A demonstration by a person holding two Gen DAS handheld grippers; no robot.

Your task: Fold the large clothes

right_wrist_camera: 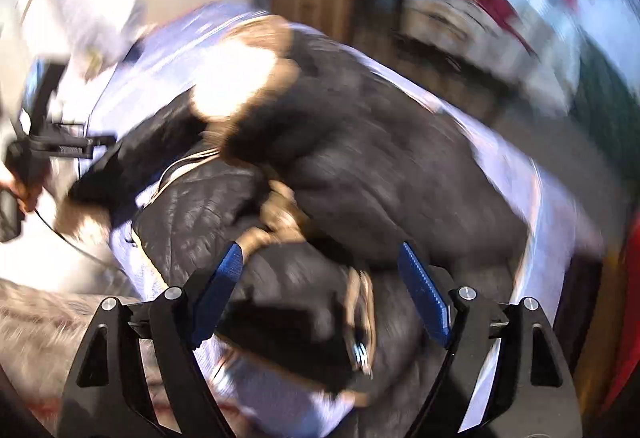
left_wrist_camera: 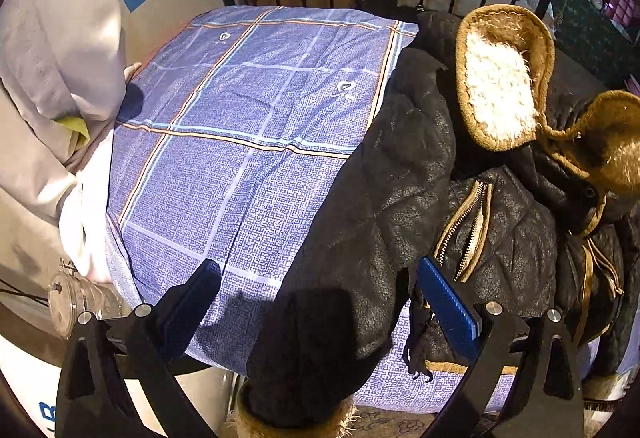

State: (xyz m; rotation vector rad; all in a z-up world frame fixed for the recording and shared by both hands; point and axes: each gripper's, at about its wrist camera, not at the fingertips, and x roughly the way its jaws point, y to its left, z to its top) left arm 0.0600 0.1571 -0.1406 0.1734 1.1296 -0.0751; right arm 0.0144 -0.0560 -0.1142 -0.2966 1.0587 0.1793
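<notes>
Black quilted jacket sprawls down the frame's right over the blue checked sheet; its sleeve runs between the left gripper fingers, wide open and empty. The right gripper, equally open, hangs over the body.

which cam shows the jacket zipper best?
Left wrist: the zipper is sharp, teeth visible on the black jacket. Right wrist shows the same jacket motion-blurred, with only tan trim streaks.

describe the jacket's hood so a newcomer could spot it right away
Start at the table under the blue checked sheet. A black quilted jacket lies heaped on its right side. The hood stands up at the far end: the only part with white fleece inside and a tan furry rim.
</notes>
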